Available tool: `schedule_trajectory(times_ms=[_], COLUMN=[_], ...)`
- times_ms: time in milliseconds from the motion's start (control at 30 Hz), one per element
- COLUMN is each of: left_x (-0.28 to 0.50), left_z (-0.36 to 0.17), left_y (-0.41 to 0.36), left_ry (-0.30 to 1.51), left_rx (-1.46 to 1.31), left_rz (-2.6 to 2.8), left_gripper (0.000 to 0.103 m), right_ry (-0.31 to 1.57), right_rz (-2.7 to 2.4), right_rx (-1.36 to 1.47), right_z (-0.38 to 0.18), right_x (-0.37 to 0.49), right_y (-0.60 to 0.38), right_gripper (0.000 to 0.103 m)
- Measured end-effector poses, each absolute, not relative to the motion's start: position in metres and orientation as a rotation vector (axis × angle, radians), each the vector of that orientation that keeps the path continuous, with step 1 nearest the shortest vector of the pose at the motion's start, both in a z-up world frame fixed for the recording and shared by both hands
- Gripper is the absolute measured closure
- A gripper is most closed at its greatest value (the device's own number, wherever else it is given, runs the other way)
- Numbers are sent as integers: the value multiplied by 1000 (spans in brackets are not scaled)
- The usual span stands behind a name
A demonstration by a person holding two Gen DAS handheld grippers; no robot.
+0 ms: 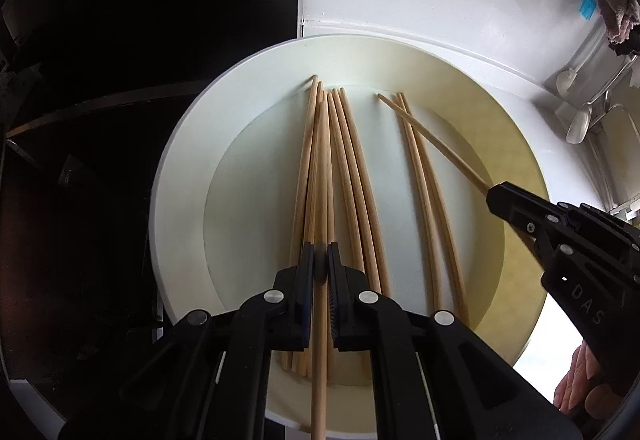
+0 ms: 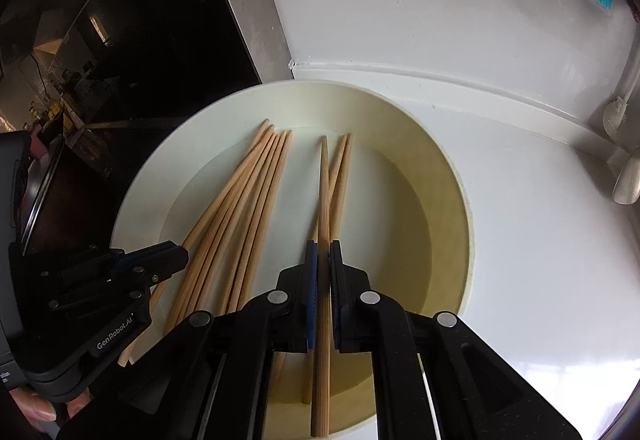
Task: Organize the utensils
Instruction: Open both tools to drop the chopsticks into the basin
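Observation:
A large cream plate lies on a white counter and holds several wooden chopsticks. A bundle of them lies left of centre and a pair lies to the right. My left gripper is shut on one chopstick over the bundle; it shows at the left of the right wrist view. My right gripper is shut on another chopstick above the pair; it shows at the right of the left wrist view, holding that chopstick.
The white counter runs right of the plate, with a raised white back wall. A dark glass stove area lies left. White ladles or spoons hang at the far right near a rag.

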State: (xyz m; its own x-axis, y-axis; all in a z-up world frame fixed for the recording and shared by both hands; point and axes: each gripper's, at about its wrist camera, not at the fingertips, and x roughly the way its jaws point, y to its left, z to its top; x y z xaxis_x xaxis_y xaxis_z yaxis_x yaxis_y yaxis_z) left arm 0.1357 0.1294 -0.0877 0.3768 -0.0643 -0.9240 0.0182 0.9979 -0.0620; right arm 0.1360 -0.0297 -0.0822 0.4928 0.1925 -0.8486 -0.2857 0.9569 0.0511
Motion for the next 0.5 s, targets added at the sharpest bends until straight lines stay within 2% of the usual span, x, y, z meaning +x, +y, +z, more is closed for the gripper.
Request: schedule_trajectory(times_ms=[267, 333, 467, 500], left_x=[144, 142, 135, 132], left_z=[-95, -90, -71, -65], left_y=[134, 138, 148, 151], left_ry=[1207, 1198, 1141, 1120], left_rx=[-65, -71, -79, -83], left_rz=[-29, -12, 28, 40], left_gripper=[92, 73, 42, 26], right_ry=[1076, 1063, 1020, 1010], right_rz=[288, 283, 274, 272], right_rx=[-97, -86, -77, -75], right_z=[-94, -89, -71, -66], right_x=[145, 143, 136, 133], right_y=[-26, -28, -34, -35], right_gripper=[96, 89, 81, 79])
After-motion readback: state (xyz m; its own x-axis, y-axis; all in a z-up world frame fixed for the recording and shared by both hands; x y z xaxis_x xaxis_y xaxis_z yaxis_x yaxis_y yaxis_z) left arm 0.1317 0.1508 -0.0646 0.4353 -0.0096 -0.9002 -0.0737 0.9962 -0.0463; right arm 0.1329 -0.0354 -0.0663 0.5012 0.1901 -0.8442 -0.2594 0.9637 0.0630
